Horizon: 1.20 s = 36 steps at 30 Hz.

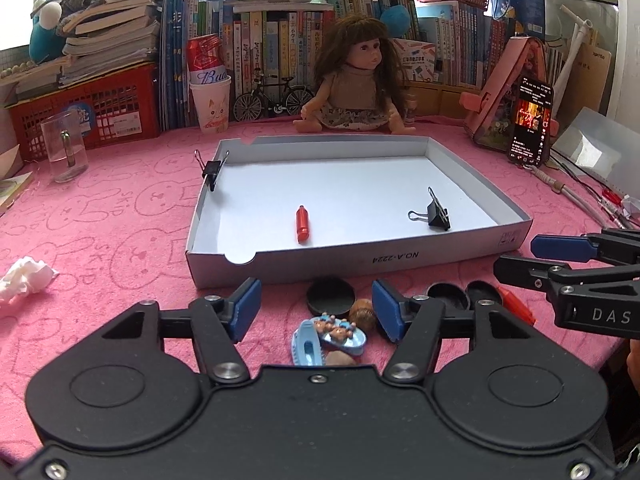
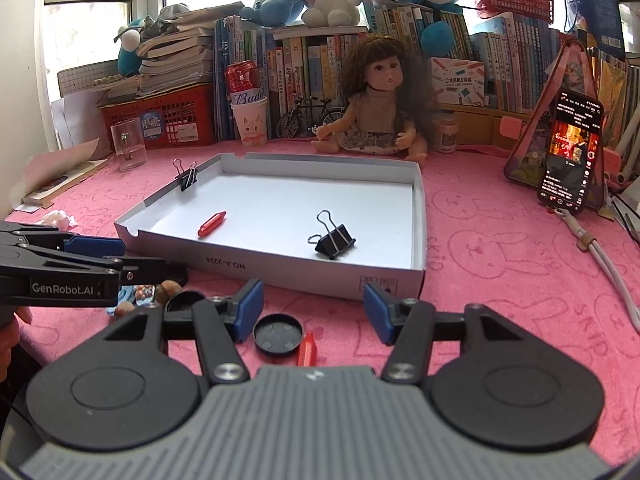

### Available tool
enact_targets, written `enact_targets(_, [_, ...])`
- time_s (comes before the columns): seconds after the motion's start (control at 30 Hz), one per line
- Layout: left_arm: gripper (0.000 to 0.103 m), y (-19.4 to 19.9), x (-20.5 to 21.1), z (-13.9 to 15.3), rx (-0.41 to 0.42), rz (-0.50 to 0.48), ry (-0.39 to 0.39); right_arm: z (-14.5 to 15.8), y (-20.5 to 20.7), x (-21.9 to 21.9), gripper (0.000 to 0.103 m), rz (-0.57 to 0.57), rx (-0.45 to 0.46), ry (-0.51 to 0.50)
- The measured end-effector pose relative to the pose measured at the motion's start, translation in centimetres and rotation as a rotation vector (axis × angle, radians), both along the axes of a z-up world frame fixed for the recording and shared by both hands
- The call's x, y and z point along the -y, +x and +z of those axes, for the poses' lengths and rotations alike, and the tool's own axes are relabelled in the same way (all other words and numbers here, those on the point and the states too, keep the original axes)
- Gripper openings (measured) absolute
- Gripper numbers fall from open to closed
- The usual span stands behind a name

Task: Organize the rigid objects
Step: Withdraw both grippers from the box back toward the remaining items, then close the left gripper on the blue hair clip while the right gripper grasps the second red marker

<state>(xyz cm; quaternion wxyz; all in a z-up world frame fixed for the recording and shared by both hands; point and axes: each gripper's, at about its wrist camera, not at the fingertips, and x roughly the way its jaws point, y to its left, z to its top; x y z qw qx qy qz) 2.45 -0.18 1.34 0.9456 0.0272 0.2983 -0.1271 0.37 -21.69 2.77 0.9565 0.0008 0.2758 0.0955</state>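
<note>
A white cardboard tray point(image 1: 320, 258) point(image 2: 280, 276) lies on the pink cloth. In it are a red capsule point(image 1: 303, 224) point(image 2: 211, 224) and a black binder clip point(image 1: 436, 214) point(image 2: 335, 241). Another binder clip point(image 1: 213, 171) point(image 2: 187, 178) is clipped on its left wall. In front of the tray lie black lids point(image 1: 331, 297) point(image 2: 277, 335), a red piece point(image 1: 516, 304) point(image 2: 307, 350), a blue toy with bears point(image 1: 332, 336) and brown nuts point(image 1: 362, 311). My left gripper point(image 1: 316, 314) is open above the toy and lid. My right gripper point(image 2: 314, 312) is open above a lid and the red piece.
A doll point(image 1: 356, 84), a toy bicycle point(image 1: 272, 98), cups with a can point(image 1: 210, 96), a glass point(image 1: 66, 148), red crates and books line the back. A phone point(image 1: 532, 124) stands at the right beside cables. A crumpled tissue point(image 1: 24, 278) lies at the left.
</note>
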Motion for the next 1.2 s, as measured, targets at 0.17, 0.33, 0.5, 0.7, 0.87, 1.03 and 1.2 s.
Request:
enact_targets(0.17, [0.054,-0.8,-0.7,-0.3,-0.001,-0.013,-0.030,-0.4,-0.6,0.1,0.069,0.003,-0.009,0.013])
enact_targets(0.33, [0.051,-1.4,-1.1,-0.4,0.000,0.006,-0.025,-0.7,-0.8,0.2,0.069,-0.001,-0.014,0.006])
enact_targets(0.5, [0.043,-1.8,-1.5,-0.6,-0.013,0.033,-0.005,-1.0,-1.2,0.4,0.069,-0.004,-0.018,-0.001])
enact_targets(0.7, [0.036,-2.2,-2.0,-0.5,-0.031,0.046,-0.025,-1.2,-1.5,0.4,0.068,-0.008,-0.018,-0.017])
enact_targets(0.87, [0.029,-2.7,-2.0,-0.4,-0.030,0.050,-0.025,-1.5,-1.9,0.5,0.061,-0.020,-0.022,-0.024])
enact_targets(1.03, [0.026,-3.3,-2.2,-0.3,-0.035,0.050,-0.026,-1.9,-1.8,0.6,0.052,-0.032,-0.037,-0.027])
enact_targets(1.2, [0.026,-3.6,-2.6,-0.3,-0.041,0.058,-0.025,-2.2,-2.0,0.4,0.046,-0.022,-0.046,-0.023])
